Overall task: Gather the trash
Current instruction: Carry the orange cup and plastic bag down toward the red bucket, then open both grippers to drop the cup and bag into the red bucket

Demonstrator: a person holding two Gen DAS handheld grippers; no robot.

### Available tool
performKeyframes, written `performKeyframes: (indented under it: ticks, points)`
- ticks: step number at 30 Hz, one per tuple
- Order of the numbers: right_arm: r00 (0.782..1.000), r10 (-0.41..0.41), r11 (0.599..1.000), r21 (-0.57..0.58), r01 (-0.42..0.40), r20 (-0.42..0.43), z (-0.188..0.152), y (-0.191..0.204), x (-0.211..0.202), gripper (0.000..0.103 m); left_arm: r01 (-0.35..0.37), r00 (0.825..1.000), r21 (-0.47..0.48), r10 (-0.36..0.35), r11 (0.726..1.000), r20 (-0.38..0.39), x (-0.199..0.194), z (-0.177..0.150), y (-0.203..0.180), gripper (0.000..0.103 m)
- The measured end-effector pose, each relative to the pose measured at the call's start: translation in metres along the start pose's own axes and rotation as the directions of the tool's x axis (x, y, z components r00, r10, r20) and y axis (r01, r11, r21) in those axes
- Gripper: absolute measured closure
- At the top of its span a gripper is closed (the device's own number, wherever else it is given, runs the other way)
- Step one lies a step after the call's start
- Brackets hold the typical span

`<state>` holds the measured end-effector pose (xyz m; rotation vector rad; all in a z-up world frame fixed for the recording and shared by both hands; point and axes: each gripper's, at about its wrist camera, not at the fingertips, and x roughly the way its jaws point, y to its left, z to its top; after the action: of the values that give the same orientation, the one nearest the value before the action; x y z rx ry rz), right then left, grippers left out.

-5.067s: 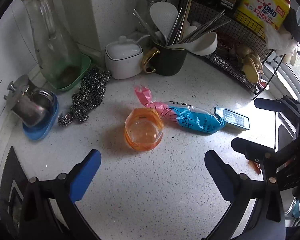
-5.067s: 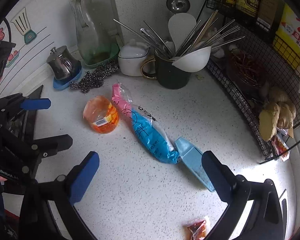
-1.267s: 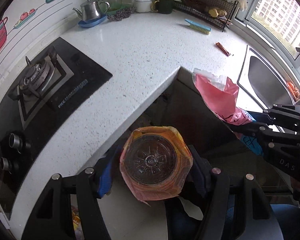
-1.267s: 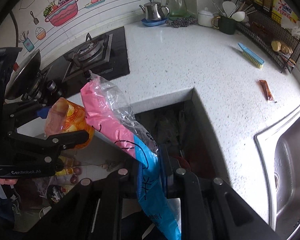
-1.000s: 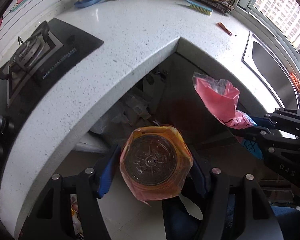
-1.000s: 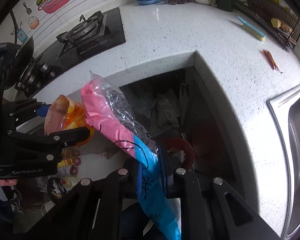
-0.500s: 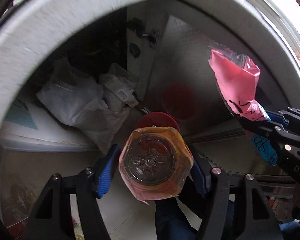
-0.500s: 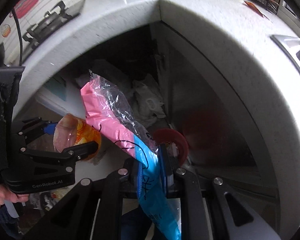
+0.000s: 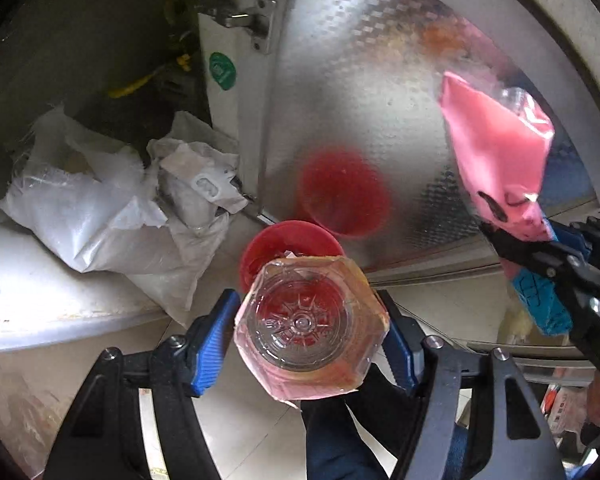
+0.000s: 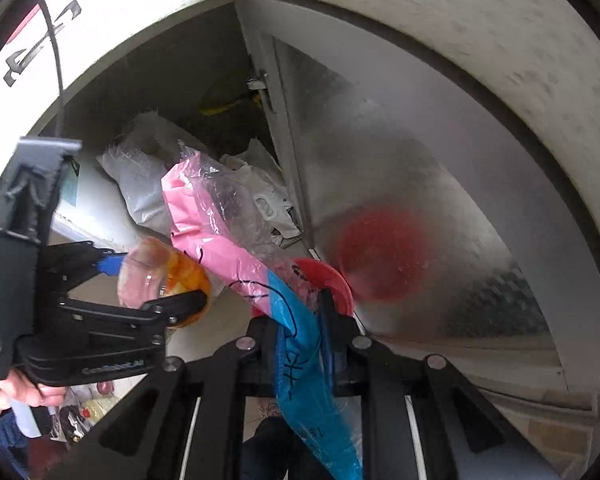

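Note:
My left gripper [image 9: 310, 330] is shut on an orange plastic cup [image 9: 312, 326], seen bottom-on, held just above and in front of a red bin [image 9: 272, 240] on the floor under the counter. The cup also shows in the right wrist view [image 10: 164, 280]. My right gripper [image 10: 300, 320] is shut on a pink and blue plastic bag [image 10: 228, 236], which sticks up and left over the red bin [image 10: 332, 276]. The bag shows at the right of the left wrist view [image 9: 500, 160], right of the bin.
An open cabinet door with a shiny patterned inner face [image 9: 380, 100] stands behind the bin and reflects it. White plastic bags [image 9: 112, 208] lie inside the cabinet at left. The counter edge [image 10: 420, 8] arches overhead. Tiled floor [image 9: 236, 420] lies below.
Both grippers have come down from the countertop to below its edge and closer to the red bin, still holding the cup and the bag.

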<state>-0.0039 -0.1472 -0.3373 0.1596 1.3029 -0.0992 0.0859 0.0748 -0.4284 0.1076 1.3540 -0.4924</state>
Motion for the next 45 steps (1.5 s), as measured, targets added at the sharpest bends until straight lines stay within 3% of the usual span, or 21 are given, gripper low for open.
performKeyframes:
  ticks: [2,3,4,18,22,31,40,43,45]
  points:
    - [0.999,0.005,1.000,0.007,-0.006,0.036,-0.002,-0.001,0.001,0.089,0.015,1.000,-0.005,-0.015,1.000,0.006,0.001,0.001,-0.001,0.029]
    - [0.999,0.006,1.000,0.012,-0.006,0.036,-0.003,-0.003,0.002,0.089,0.026,1.000,-0.008,-0.026,1.000,0.011,0.000,0.002,-0.001,0.018]
    - [0.999,0.006,1.000,0.017,-0.007,0.033,0.000,0.009,0.002,0.089,0.030,0.999,-0.011,-0.030,0.999,0.018,-0.002,0.002,0.000,0.016]
    - [1.000,0.024,1.000,-0.004,-0.024,0.005,0.012,0.020,0.031,0.089,-0.058,0.998,-0.047,0.059,0.997,0.027,-0.019,-0.012,0.014,0.008]
    - [0.999,0.040,0.998,-0.041,-0.040,0.011,0.014,0.026,0.040,0.089,-0.127,0.990,-0.100,0.133,0.987,0.051,-0.023,-0.021,0.024,0.000]
    - [0.998,0.057,0.990,-0.127,-0.058,-0.012,0.024,0.035,0.070,0.089,-0.118,0.991,-0.153,0.125,0.981,0.040,-0.021,-0.027,0.045,0.000]
    - [0.998,0.019,0.984,-0.176,-0.029,-0.056,0.022,0.038,0.100,0.089,-0.129,0.990,-0.176,0.136,0.976,0.026,-0.016,-0.030,0.053,0.000]
    - [0.998,-0.001,0.985,-0.171,-0.010,-0.063,0.022,0.039,0.105,0.075,-0.148,0.988,-0.185,0.152,0.971,0.006,-0.012,-0.033,0.055,0.000]
    - [0.998,-0.004,0.986,-0.166,-0.007,-0.070,0.022,0.038,0.104,0.058,-0.152,0.988,-0.188,0.154,0.970,-0.004,-0.011,-0.034,0.056,0.000]
